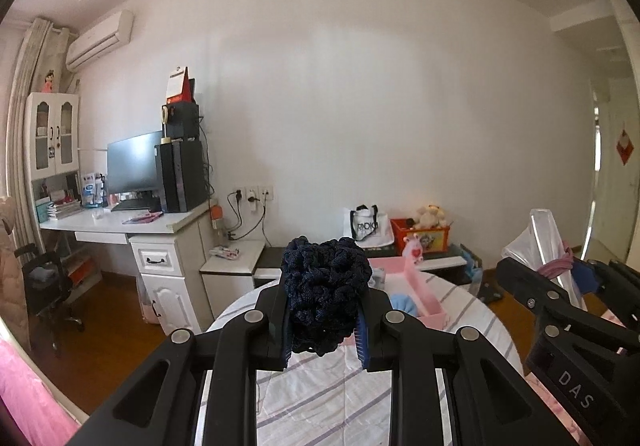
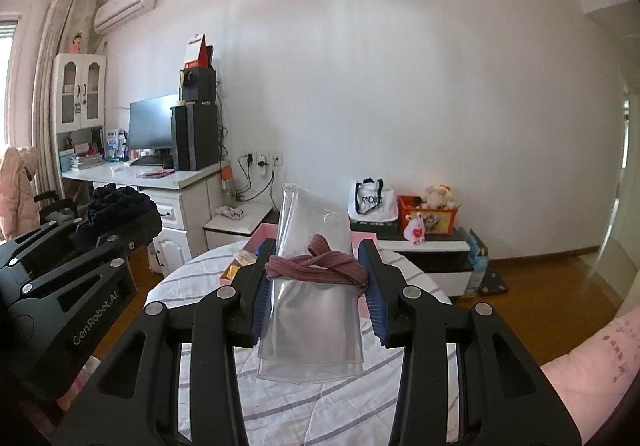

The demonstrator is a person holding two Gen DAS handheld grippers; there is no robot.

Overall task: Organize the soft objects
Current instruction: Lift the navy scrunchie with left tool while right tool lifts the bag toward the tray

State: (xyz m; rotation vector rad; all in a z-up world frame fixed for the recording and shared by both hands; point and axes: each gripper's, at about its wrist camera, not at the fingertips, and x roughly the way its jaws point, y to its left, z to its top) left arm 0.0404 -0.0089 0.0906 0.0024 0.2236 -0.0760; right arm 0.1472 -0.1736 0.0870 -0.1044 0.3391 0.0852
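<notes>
your left gripper [image 1: 323, 320] clamps a navy scrunchie [image 1: 323, 294], lifted above the striped table [image 1: 320, 390]; a pink tray [image 1: 424, 306] sits beyond, your right gripper [image 1: 560, 286] beside it. right view: your right gripper [image 2: 316, 294] squeezes a clear sleeve [image 2: 310, 310] wrapped by a mauve band [image 2: 320, 266], held over the table [image 2: 280, 406], left gripper [image 2: 116, 221] alongside.

White wall [image 1: 360, 105], wooden floor [image 1: 116, 310], desk [image 1: 120, 224]
</notes>
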